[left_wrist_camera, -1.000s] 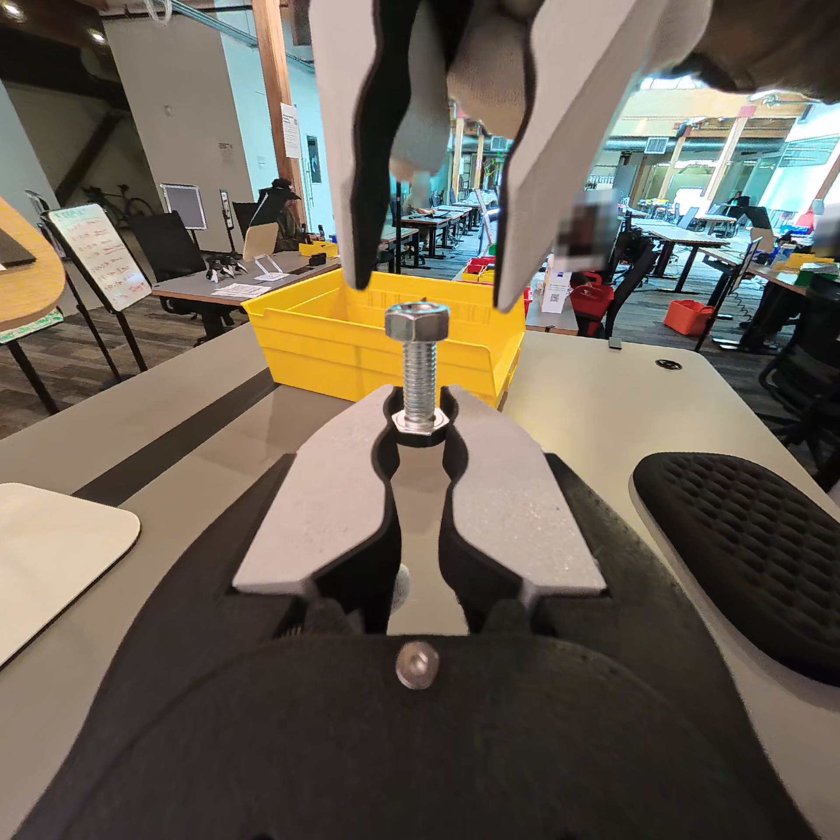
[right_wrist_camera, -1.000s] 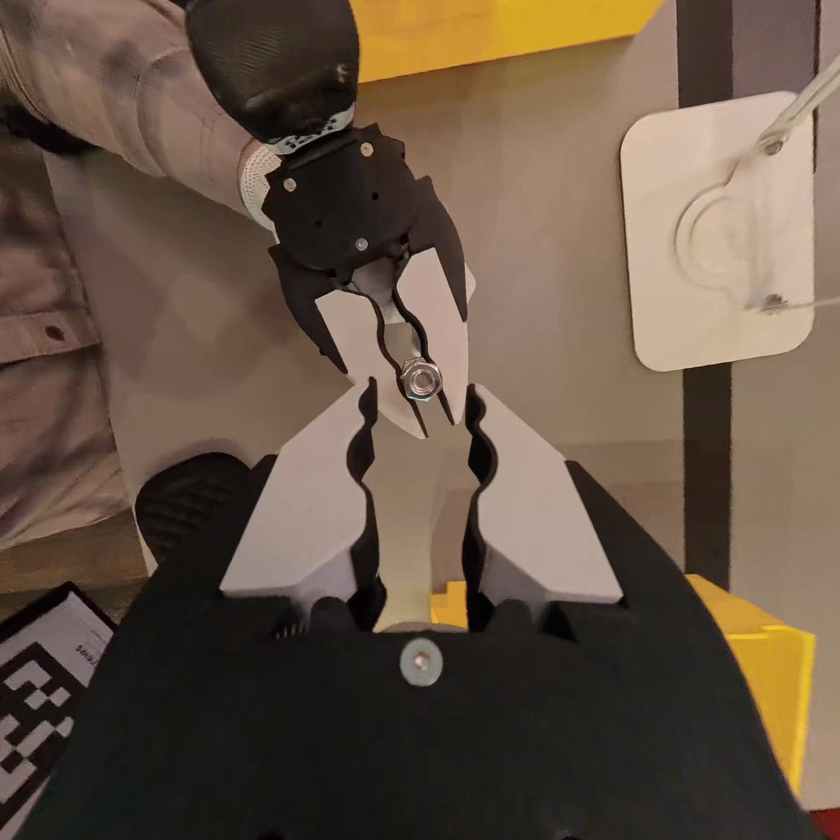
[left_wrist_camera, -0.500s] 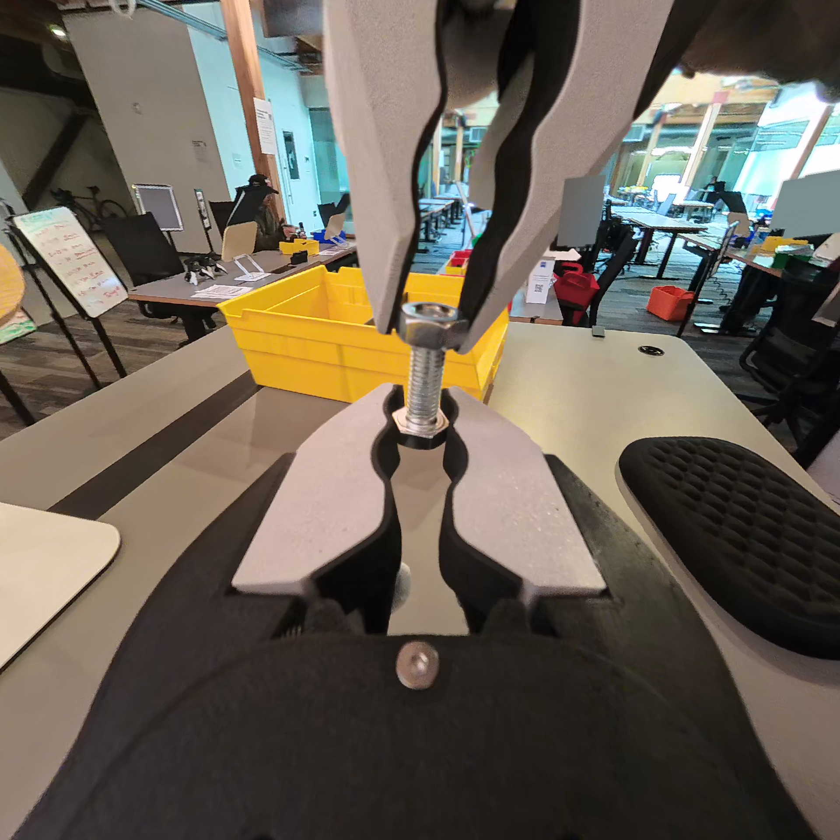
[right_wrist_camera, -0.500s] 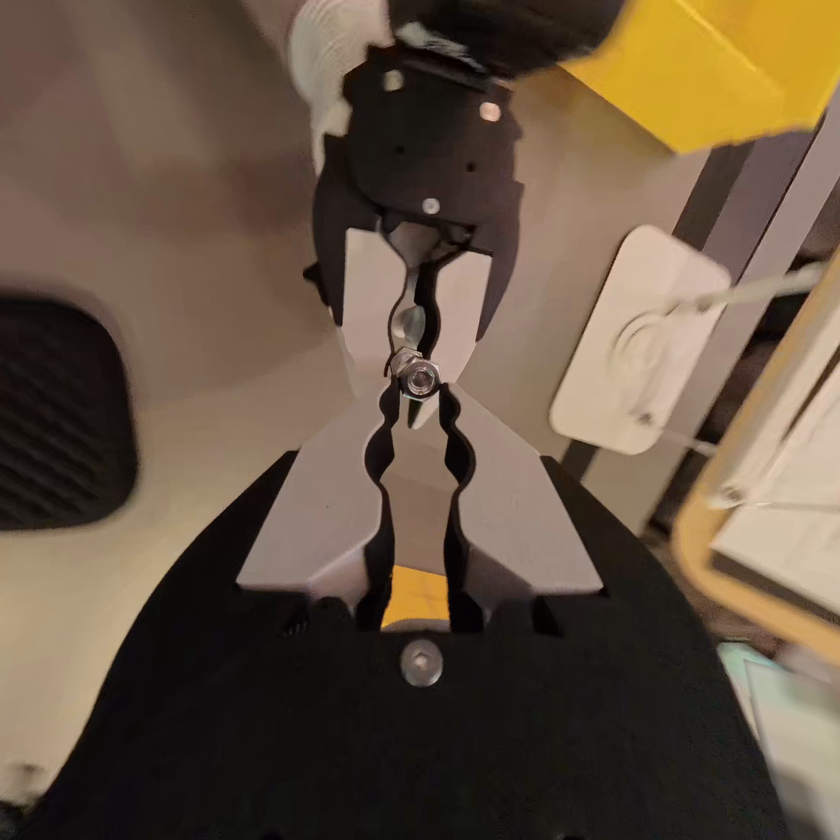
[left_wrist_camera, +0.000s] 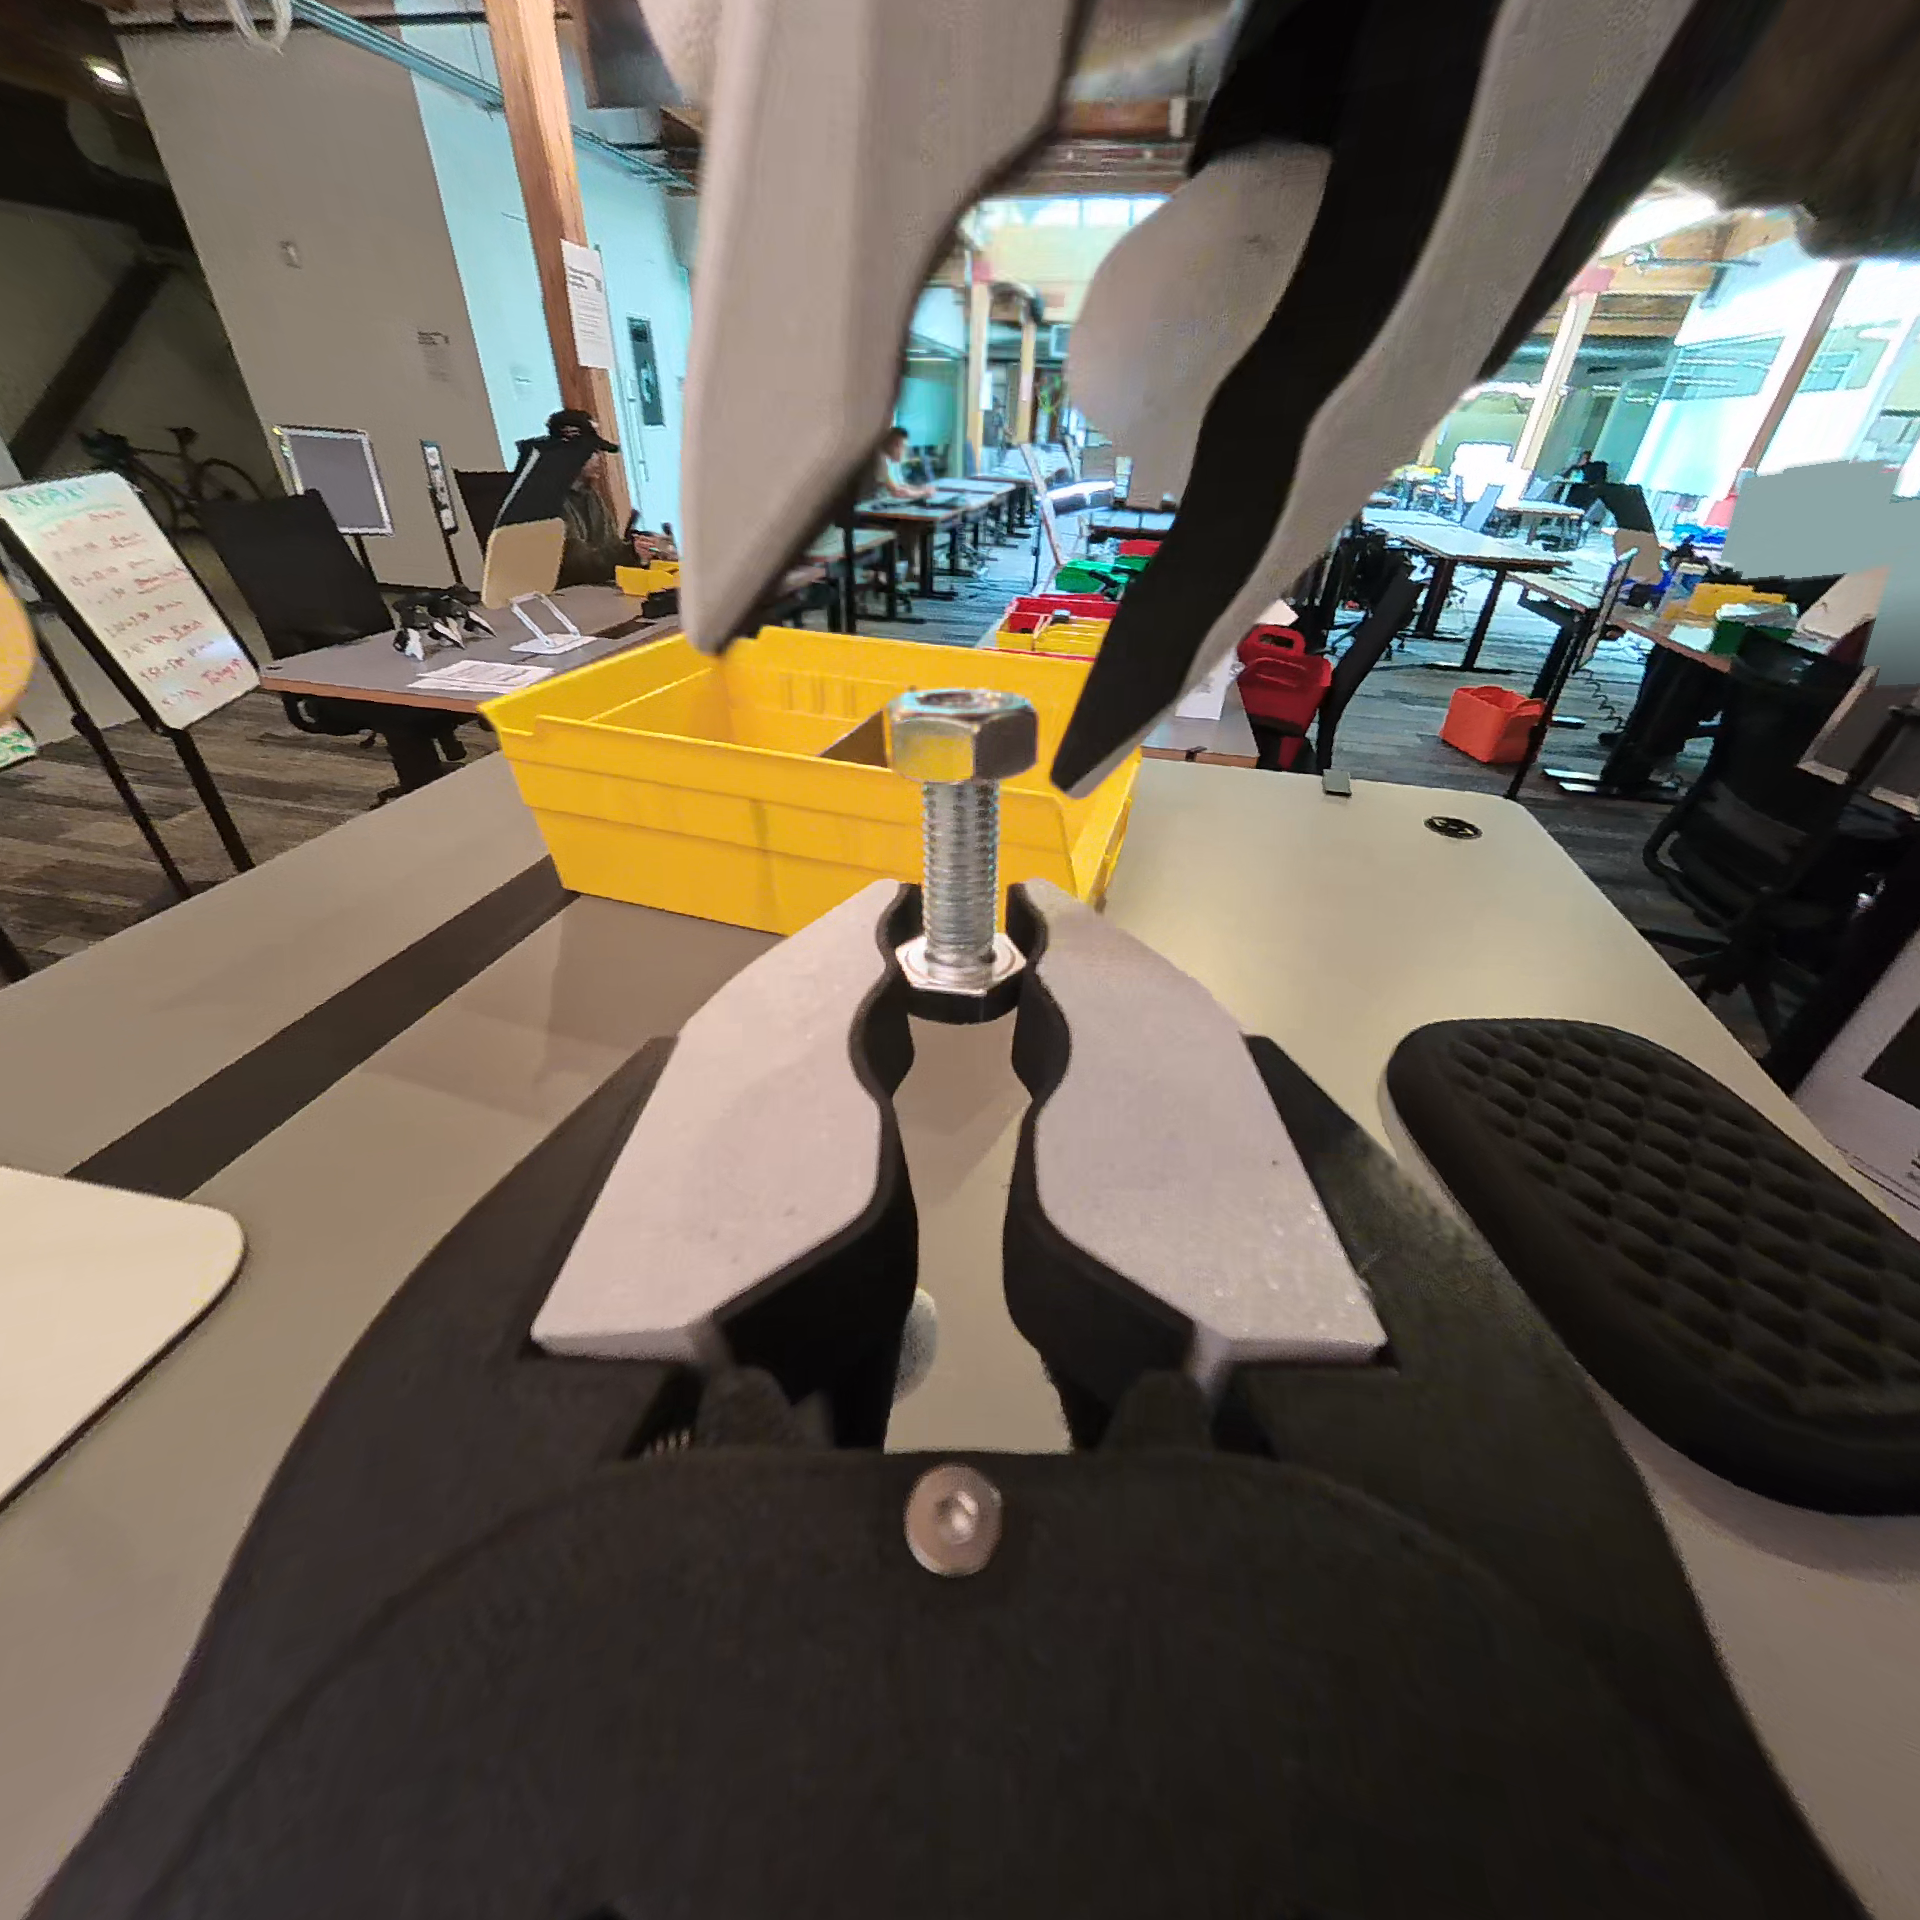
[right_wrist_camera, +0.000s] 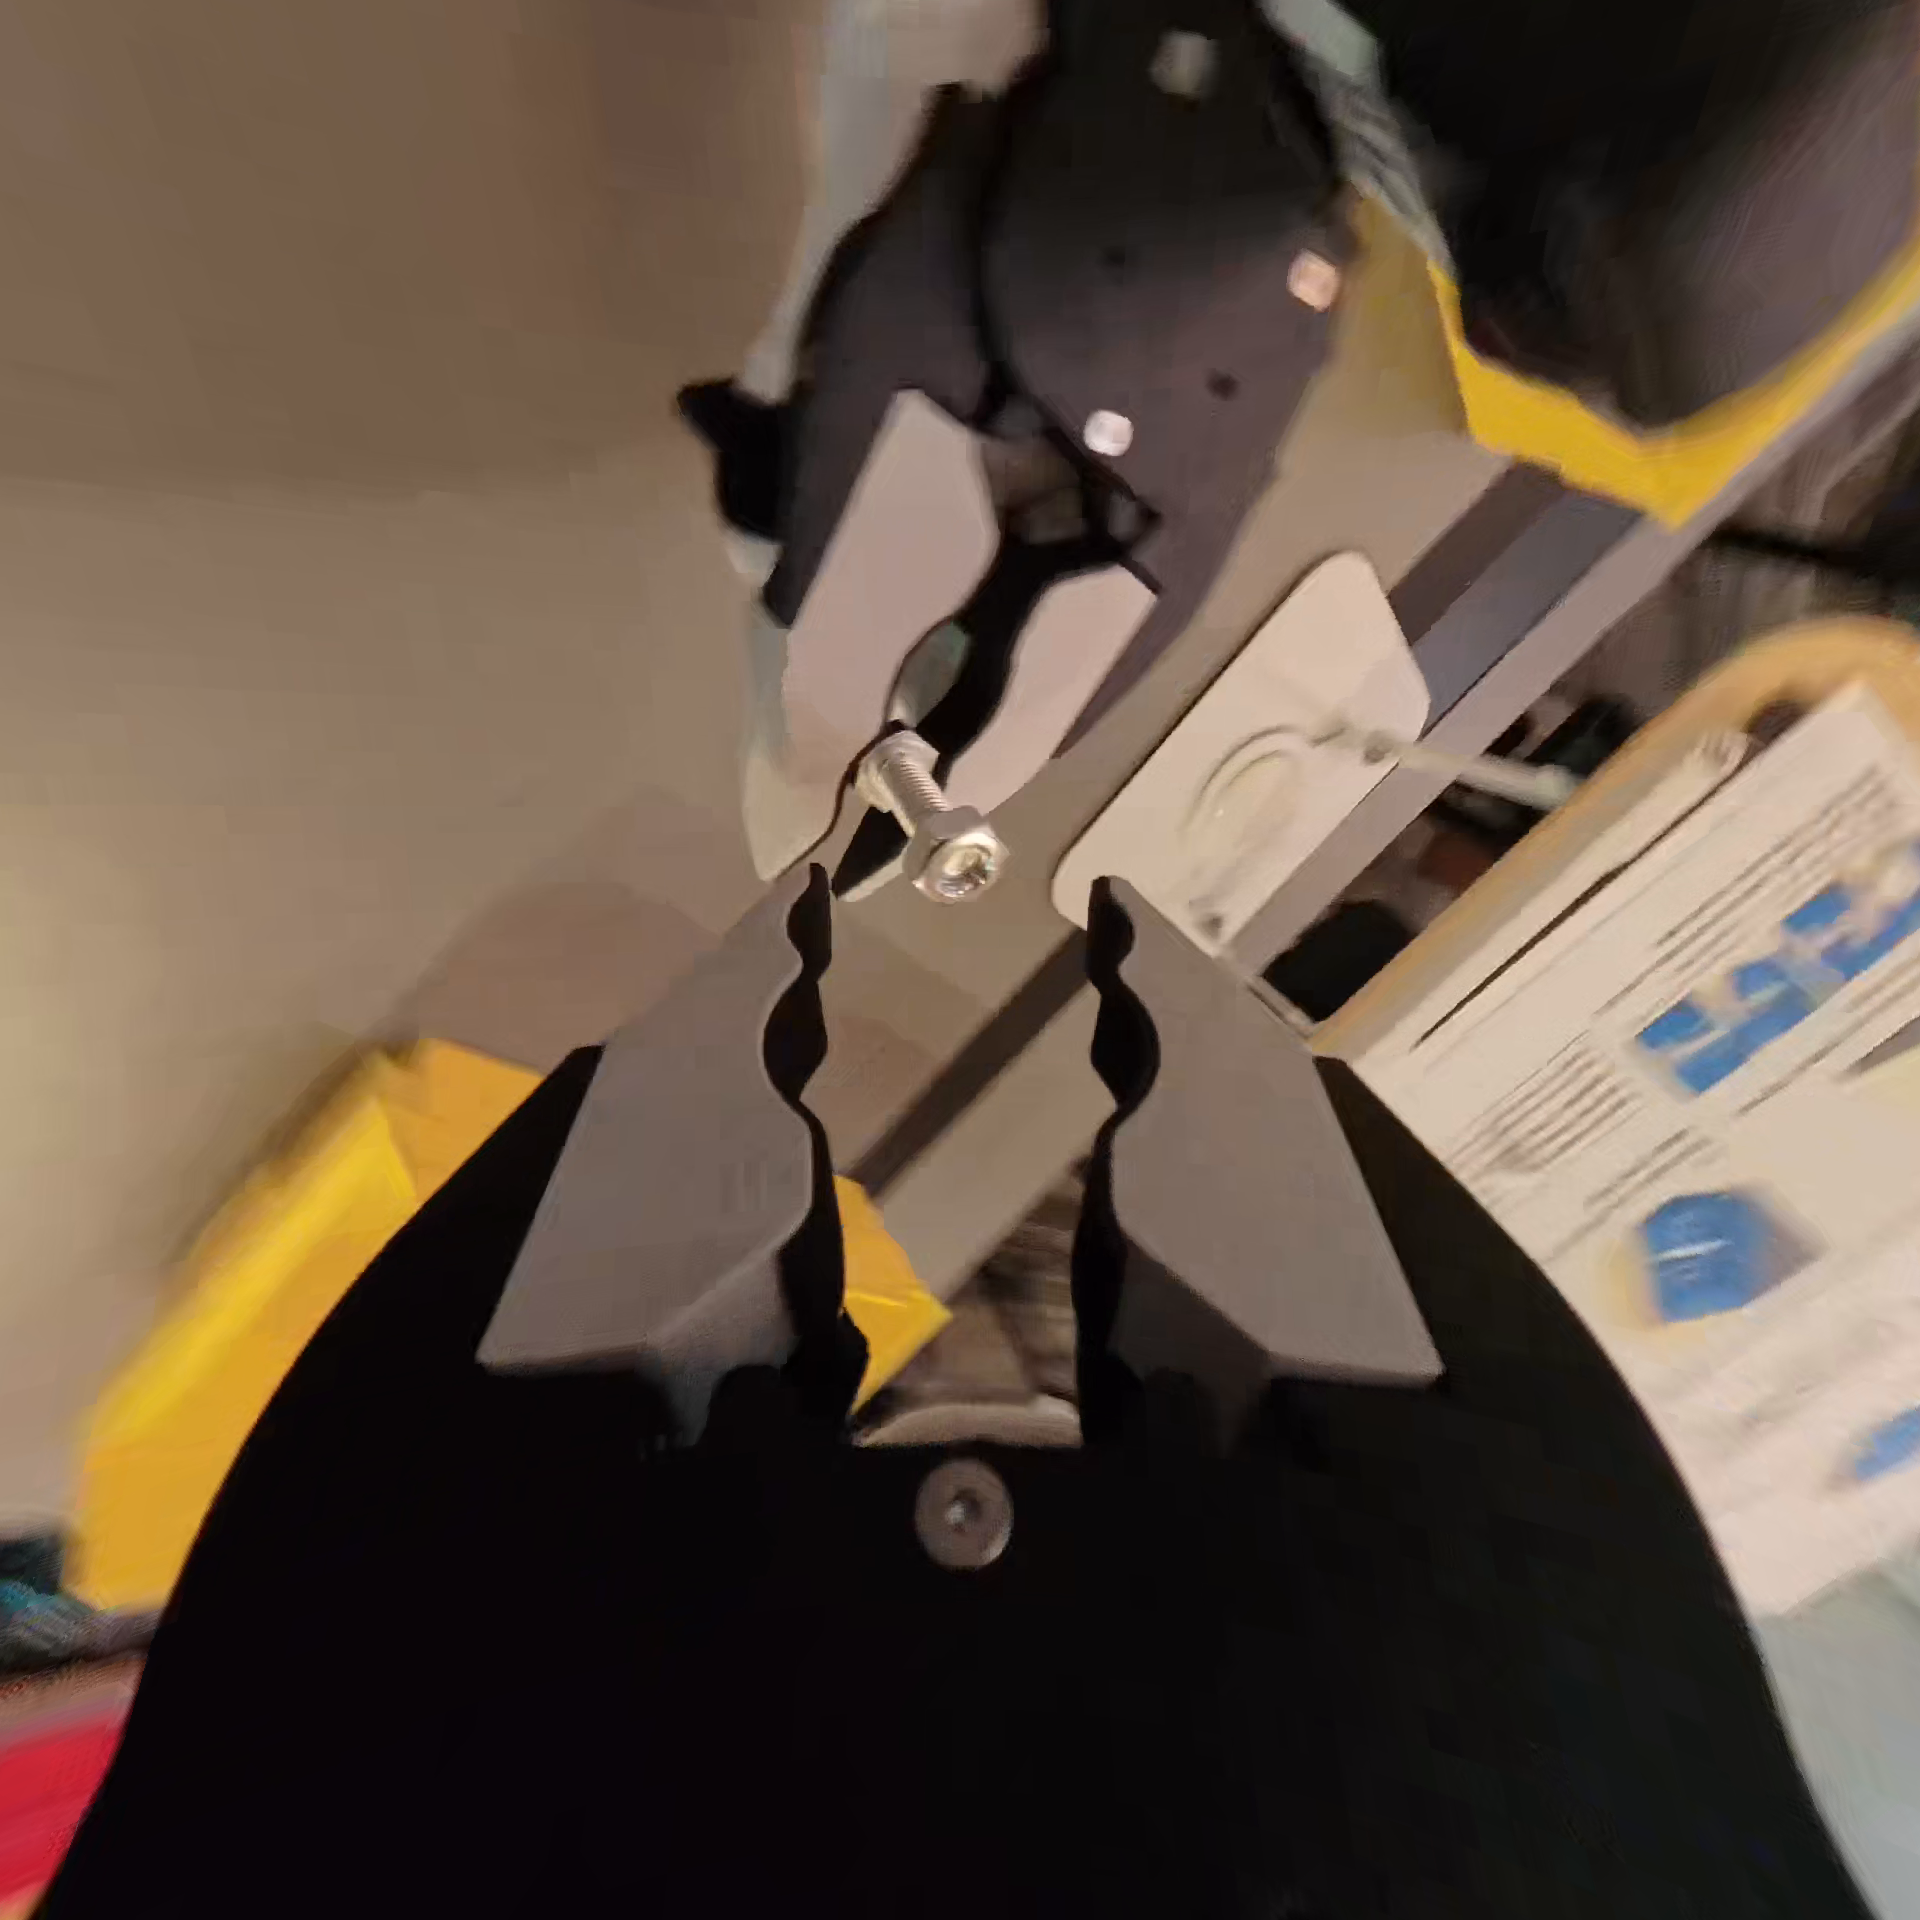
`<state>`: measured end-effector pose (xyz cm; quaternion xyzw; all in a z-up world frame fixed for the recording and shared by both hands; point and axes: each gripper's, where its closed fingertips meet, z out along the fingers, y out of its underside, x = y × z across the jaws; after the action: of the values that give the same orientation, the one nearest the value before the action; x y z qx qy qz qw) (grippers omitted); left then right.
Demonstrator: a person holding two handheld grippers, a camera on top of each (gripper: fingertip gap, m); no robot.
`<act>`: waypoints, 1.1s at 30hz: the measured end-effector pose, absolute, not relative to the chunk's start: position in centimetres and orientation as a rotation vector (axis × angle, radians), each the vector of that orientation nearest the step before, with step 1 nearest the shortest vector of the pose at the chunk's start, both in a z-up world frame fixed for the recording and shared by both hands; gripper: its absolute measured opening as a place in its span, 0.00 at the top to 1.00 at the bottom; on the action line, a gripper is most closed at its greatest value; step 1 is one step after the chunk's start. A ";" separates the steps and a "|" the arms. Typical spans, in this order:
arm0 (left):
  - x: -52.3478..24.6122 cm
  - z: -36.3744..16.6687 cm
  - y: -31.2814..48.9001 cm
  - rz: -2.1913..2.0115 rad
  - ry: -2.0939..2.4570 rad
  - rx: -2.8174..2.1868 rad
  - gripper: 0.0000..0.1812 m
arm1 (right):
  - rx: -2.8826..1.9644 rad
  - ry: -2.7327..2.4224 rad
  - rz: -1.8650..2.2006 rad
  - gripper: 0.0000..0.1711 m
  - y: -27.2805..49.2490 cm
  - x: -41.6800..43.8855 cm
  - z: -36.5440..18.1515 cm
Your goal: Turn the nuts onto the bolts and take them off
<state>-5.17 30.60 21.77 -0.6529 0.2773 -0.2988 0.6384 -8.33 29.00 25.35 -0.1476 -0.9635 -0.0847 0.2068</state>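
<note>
The bolt [left_wrist_camera: 961,831] is being clamped upright at its lower nut [left_wrist_camera: 961,971] by the left gripper [left_wrist_camera: 961,935]; the right gripper [right_wrist_camera: 956,894] is being held spread wide above, gripping nothing.

Whiteboard [left_wrist_camera: 125,597] on easel is carrying handwritten coloured lines. White notice [left_wrist_camera: 589,303] is hanging on wooden post [left_wrist_camera: 540,239]. Printed sheet [right_wrist_camera: 1662,1091] is showing blurred, unreadable.

Grey table [left_wrist_camera: 1299,935], yellow bin [left_wrist_camera: 727,821]
</note>
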 end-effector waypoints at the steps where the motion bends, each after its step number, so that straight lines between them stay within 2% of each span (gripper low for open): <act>1: -5.4 21.8 30.7 -0.677 0.622 -1.492 0.91 | -0.594 -2.643 -0.141 0.74 29.2 -8.7 25.7; 3: -5.7 21.8 31.0 -0.658 0.605 -1.498 0.91 | -0.974 -2.602 0.093 0.73 28.9 -8.4 25.8; 5: -5.8 21.8 31.1 -0.644 0.596 -1.504 0.91 | -1.294 -2.493 0.336 0.80 28.5 -8.6 26.2; 7: -5.8 21.8 31.3 -0.631 0.587 -1.506 0.91 | -1.528 -2.404 0.495 0.80 28.4 -8.5 26.1; 11: -5.6 21.6 31.3 -0.611 0.594 -1.511 0.91 | -1.693 -2.328 0.563 0.79 28.8 -8.1 24.7; 19: -5.8 21.5 31.4 -0.591 0.587 -1.516 0.91 | -1.760 -2.253 0.645 0.90 28.5 -8.7 24.3; 25: -5.4 21.6 31.1 -0.605 0.616 -1.507 0.91 | -1.491 -2.443 0.542 0.90 28.2 -8.4 24.3; 33: -3.6 21.2 29.9 -0.688 0.700 -1.491 0.91 | -0.384 -2.849 -0.096 0.91 28.2 -6.6 23.9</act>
<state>-3.63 29.91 21.17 -0.6503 0.3055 -0.3001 0.6275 -6.58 28.21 23.88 -0.1325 -0.9818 -0.0332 0.1321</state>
